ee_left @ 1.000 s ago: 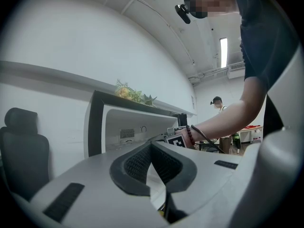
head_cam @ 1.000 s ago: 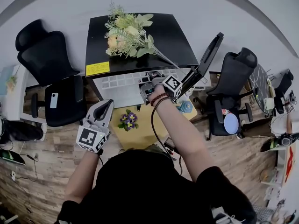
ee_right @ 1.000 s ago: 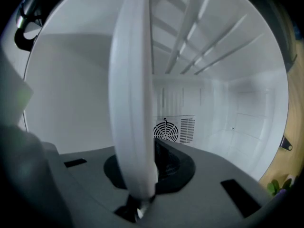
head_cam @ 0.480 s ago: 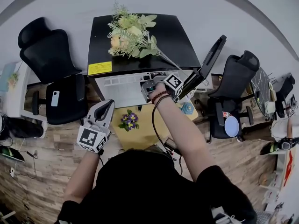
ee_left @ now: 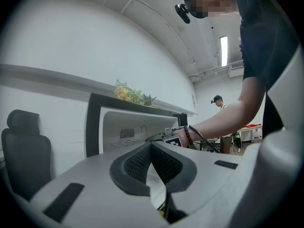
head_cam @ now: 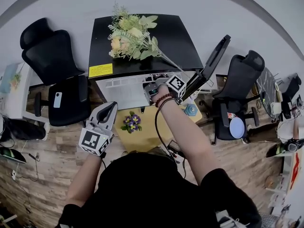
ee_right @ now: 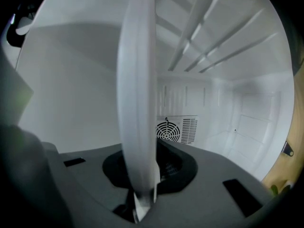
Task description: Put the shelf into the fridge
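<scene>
Right hand-held gripper (ee_right: 140, 177) clamps the shelf (ee_right: 137, 80) by its edge, frame centre, to slide it into the fridge (head_cam: 164, 42). Left hand-held gripper (ee_left: 152, 161) sits lower left, jaws together, empty.

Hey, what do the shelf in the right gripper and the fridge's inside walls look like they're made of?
The shelf looks like white plastic, smooth and slightly glossy: its thin rim is rounded and evenly pale, perhaps a little translucent. The fridge's inner walls seem to be moulded white plastic with a duller finish: soft rounded corners and a slotted vent at the back.
</scene>
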Action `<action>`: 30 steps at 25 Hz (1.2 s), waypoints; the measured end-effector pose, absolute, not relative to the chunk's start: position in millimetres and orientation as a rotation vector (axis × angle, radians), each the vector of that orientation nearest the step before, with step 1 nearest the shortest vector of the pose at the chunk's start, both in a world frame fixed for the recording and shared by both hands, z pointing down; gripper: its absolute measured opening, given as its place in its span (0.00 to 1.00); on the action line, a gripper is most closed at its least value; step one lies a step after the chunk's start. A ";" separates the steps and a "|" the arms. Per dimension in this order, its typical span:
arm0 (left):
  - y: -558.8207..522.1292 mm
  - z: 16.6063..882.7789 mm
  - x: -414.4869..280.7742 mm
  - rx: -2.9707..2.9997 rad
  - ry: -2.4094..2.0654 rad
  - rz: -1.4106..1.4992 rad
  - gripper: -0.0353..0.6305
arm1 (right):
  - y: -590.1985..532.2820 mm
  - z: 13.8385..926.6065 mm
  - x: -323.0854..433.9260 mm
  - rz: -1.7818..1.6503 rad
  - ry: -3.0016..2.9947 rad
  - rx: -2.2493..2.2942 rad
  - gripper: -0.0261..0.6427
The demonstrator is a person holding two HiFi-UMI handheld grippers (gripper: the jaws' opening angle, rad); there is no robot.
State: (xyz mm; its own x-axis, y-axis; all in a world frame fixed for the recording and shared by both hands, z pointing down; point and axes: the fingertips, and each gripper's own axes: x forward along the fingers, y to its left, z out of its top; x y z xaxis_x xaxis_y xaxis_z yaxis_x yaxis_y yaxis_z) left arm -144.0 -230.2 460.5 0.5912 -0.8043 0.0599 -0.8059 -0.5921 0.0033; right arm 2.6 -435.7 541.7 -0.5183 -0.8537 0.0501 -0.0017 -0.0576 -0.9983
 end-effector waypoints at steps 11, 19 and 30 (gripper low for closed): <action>-225.0 454.3 -125.3 2.830 -1.315 0.053 0.08 | -361.4 537.3 23.0 -1.618 1.680 -0.931 0.14; -215.1 451.8 -110.6 2.871 -1.242 0.028 0.08 | -297.1 538.8 53.5 -1.489 1.900 -1.071 0.12; -202.3 449.4 -100.2 2.902 -1.180 0.014 0.08 | -232.9 515.4 79.4 -0.934 2.471 -1.480 0.09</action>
State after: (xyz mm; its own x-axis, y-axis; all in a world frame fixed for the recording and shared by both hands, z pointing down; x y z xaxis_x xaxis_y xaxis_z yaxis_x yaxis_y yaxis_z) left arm -100.2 -202.3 449.4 0.7161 -0.6979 0.0113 -0.6979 -0.7161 0.0048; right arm 79.4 -232.9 515.4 -0.5173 -0.8301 0.2080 -0.7602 0.3342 -0.5571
